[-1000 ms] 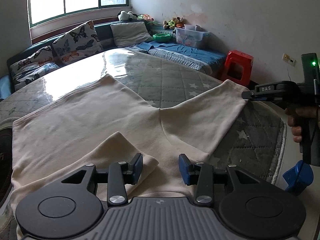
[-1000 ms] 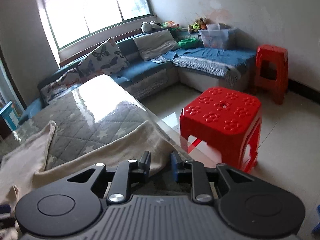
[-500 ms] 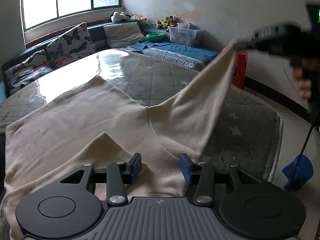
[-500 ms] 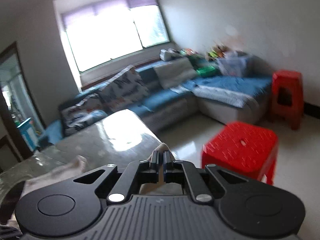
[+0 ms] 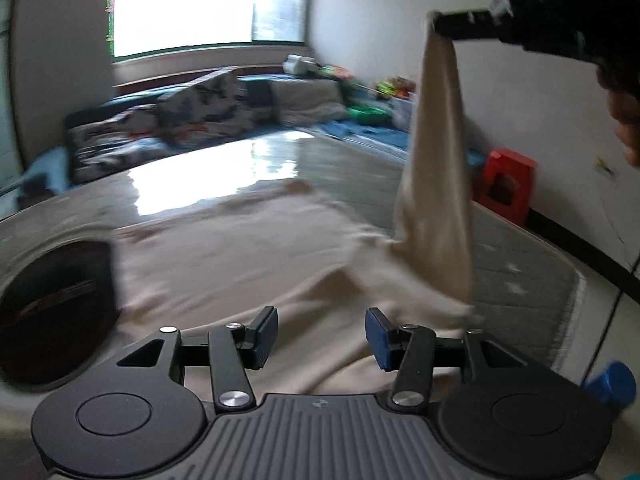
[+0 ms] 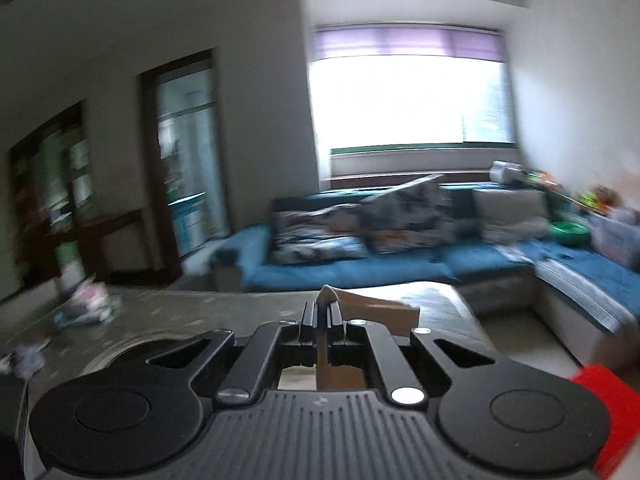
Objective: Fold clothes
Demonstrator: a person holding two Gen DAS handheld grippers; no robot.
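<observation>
A beige garment [image 5: 240,256] lies spread on the grey quilted table [image 5: 520,280]. My left gripper [image 5: 322,334] is open and empty, low over the garment's near edge. My right gripper [image 6: 322,316] is shut on the garment's sleeve [image 6: 384,312]. In the left wrist view the right gripper [image 5: 440,24] holds that sleeve [image 5: 436,160] high above the table's right side, and the sleeve hangs down taut. Both views are blurred by motion.
A blue corner sofa [image 6: 360,264] with cushions runs along the far wall under the window. A red stool [image 5: 508,184] stands past the table's right edge. A dark round opening [image 5: 52,308] is at the table's left. A clothes pile [image 6: 88,304] lies at the far left.
My right gripper has shut on the sleeve and lifted it high, swinging left. The sleeve has risen off the table. My left gripper has stayed open over the near edge.
</observation>
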